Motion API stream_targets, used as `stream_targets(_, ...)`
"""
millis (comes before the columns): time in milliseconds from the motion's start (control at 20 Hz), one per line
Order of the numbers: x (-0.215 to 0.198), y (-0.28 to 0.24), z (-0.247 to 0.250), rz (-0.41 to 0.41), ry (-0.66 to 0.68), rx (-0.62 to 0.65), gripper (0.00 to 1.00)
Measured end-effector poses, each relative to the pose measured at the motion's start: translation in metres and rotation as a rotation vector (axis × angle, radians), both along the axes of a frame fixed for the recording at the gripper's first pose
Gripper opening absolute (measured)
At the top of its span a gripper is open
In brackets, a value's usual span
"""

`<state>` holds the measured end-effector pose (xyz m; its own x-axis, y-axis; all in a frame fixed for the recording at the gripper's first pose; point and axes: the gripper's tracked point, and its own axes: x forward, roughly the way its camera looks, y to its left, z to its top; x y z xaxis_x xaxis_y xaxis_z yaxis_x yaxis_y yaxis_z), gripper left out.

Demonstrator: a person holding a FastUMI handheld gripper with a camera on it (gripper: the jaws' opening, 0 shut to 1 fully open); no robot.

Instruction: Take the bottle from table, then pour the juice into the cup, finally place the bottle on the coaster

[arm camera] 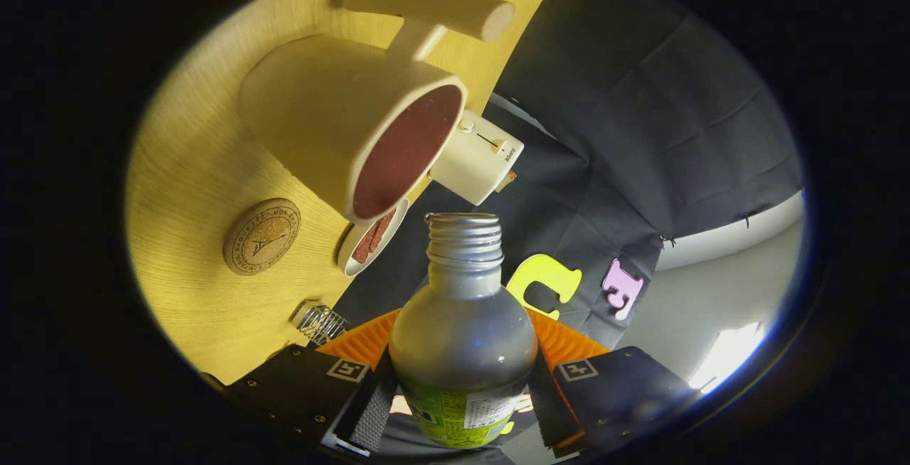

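Claw [462, 408] grips the uncapped bottle [462, 330], tilted; its mouth is beside the cup [355, 124], so juice may spill on the counter [192, 166].

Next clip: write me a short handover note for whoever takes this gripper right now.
Gripper: shut on the bottle, a finger on each side.
Bottle: uncapped, tilted, its mouth just short of the cup.
Cup: on the table, with a dark reddish fill inside.
Coaster: bare, on the table beside the cup.
Done: bottle picked up.
Left: finish pouring if needed, then stand the bottle on the coaster.
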<state>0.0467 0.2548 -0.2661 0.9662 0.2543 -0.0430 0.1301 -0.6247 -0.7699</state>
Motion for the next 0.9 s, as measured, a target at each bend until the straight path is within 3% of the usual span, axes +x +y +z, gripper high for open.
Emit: stream_targets(900, 0.000, -0.003, -0.011, -0.038, 0.039, 0.049, 0.81)
